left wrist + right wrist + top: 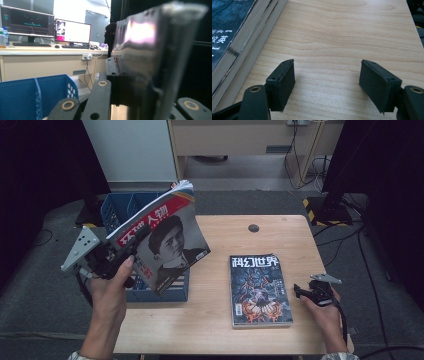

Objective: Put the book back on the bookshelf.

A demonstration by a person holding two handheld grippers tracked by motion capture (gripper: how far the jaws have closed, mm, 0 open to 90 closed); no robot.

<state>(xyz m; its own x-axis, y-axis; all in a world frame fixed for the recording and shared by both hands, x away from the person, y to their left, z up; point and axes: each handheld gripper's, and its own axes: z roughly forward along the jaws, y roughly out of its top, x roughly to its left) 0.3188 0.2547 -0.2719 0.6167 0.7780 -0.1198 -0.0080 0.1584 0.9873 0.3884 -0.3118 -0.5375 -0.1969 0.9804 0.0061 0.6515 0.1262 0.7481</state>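
While the left gripper (131,251) pinches a magazine (167,237) above the blue bin (116,207), the right gripper (300,291) gapes.

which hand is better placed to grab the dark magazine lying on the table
Right. The right gripper sits open just beside the dark magazine, with nothing between its fingers. The left gripper is already shut on the portrait magazine.

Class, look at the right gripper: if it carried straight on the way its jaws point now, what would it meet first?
Probably the dark-covered magazine. The right gripper lies low over the table with open jaws aimed at the magazine's right edge. In the right gripper view that edge sits left of the jaws' line, so it might skim bare wood instead.
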